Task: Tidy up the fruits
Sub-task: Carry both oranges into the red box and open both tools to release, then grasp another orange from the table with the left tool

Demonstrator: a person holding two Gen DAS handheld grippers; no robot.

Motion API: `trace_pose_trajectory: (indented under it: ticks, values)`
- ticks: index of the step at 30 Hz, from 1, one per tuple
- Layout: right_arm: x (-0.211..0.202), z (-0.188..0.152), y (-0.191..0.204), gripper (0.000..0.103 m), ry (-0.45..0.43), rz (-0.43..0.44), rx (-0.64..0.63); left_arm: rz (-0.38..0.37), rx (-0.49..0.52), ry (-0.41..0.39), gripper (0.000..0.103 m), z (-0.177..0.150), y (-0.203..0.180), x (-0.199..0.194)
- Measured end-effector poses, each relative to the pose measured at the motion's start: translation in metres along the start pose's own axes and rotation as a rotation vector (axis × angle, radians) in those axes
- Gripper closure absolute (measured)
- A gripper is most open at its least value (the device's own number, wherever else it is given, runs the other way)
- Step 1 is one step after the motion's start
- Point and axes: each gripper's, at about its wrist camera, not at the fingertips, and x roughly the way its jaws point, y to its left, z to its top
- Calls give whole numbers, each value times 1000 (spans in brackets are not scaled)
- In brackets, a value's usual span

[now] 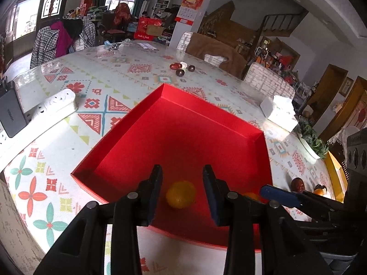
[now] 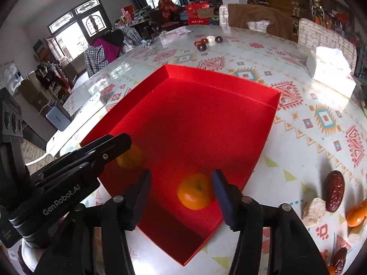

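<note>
A shallow red box (image 1: 183, 123) (image 2: 206, 114) lies on the patterned table. Two oranges lie on its floor. My left gripper (image 1: 182, 194) is open above one orange (image 1: 181, 194), which sits between the fingers without touching them. My right gripper (image 2: 181, 194) is open around the other orange (image 2: 195, 191), which lies against the right finger. The first orange also shows in the right wrist view (image 2: 129, 157), partly behind the left gripper. The second orange peeks out in the left wrist view (image 1: 251, 196). Outside the box to the right lie a date (image 2: 335, 193), a cracker piece (image 2: 314, 210) and an orange (image 2: 356, 215).
Dark round snacks and a white one (image 1: 182, 67) (image 2: 207, 41) sit at the far side of the table. A white tissue pack (image 1: 278, 112) (image 2: 330, 71) is at the right. A power strip (image 1: 52, 105) and a grey device (image 1: 10, 114) are at the left. Chairs stand behind the table.
</note>
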Motion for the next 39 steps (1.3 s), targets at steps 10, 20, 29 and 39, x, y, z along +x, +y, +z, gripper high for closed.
trace_pose_trajectory:
  ticks: [10, 20, 29, 39]
  values:
    - [-45, -6, -11, 25, -95, -1, 29, -25, 19, -69, 48, 3, -22, -35]
    - [-110, -41, -72, 20, -180, -15, 146, -93, 127, -79, 43, -12, -85, -55]
    - [-177, -92, -161, 14, -276, 59, 348, -168, 239, -46, 43, -38, -150, -57]
    - [-226, -142, -228, 13, -308, -225, 401, -211, 331, 23, 42, -62, -198, -42]
